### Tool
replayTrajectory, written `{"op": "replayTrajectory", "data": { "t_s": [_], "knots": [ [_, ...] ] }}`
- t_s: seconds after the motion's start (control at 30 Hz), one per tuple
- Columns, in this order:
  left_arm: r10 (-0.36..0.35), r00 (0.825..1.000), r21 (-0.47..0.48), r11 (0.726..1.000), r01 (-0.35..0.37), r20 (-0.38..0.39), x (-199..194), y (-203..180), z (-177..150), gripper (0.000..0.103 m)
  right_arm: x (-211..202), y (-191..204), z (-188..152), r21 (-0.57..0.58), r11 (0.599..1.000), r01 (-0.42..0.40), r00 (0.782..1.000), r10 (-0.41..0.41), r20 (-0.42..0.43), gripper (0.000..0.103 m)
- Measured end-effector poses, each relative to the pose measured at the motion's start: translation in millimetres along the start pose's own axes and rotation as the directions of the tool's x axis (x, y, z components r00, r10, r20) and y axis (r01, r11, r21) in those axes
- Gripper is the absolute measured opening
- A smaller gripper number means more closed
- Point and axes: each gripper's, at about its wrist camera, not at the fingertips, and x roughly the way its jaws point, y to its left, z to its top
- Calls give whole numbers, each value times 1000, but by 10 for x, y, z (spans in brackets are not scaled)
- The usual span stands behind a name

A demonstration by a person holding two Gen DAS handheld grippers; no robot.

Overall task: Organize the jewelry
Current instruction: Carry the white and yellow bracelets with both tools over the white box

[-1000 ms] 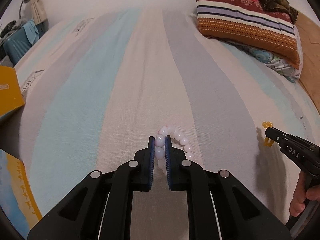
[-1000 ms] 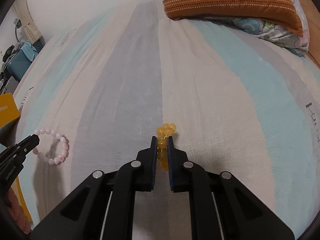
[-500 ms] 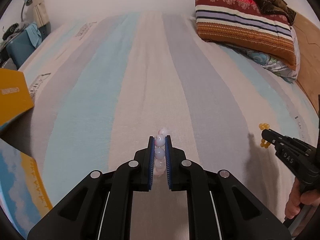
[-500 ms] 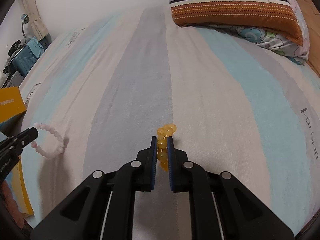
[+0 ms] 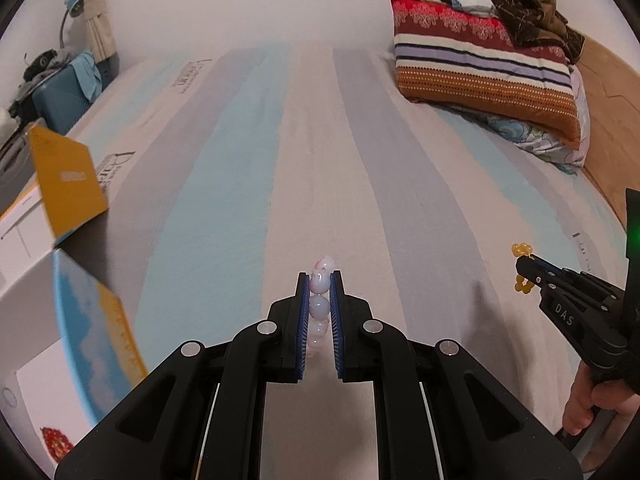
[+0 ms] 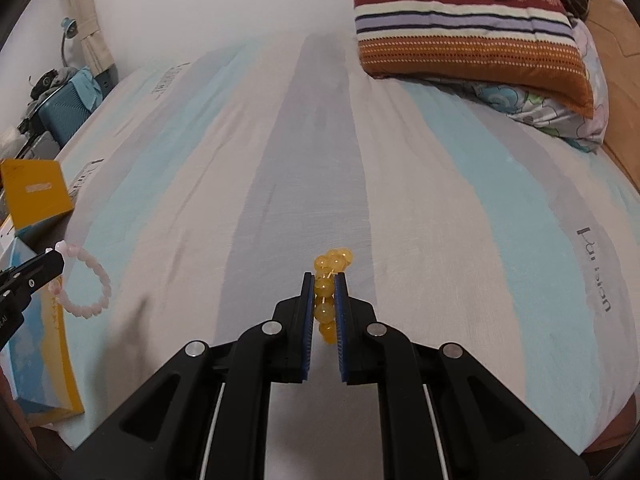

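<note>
Soft dim indoor light, fisheye-warped edges, slight motion blur

Bracelets: two, a pink bead bracelet [image 5: 319, 304] and a yellow bead bracelet [image 6: 328, 292]
Grippers: two, left gripper [image 5: 319, 288] and right gripper [image 6: 324, 292], one bracelet pinched in each
Striped pillows: one [image 5: 480, 60], lying on one floral pillow [image 5: 560, 148]
Yellow boxes: one [image 5: 66, 184]
Bedsheets: one, striped [image 5: 320, 140]
Desk lamps: one [image 5: 74, 6]
</note>
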Motion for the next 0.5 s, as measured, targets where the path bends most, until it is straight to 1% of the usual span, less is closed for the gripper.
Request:
{"op": "replayTrajectory", "data": {
  "t_s": [0.23, 0.37, 0.5],
  "knots": [
    [21, 1000, -18, 1000, -20, 22, -378, 201, -126, 9, -302, 278, -103, -27, 999, -29, 999, 29, 15, 9],
    [37, 999, -41, 998, -36, 32, -558, 391, -212, 9, -465, 464, -179, -57, 997, -42, 999, 43, 22, 9],
    [57, 997, -78, 996, -54, 48, -795, 672, -325, 9, -605, 708, -239, -86, 994, -61, 997, 64, 31, 9]
  ]
}}
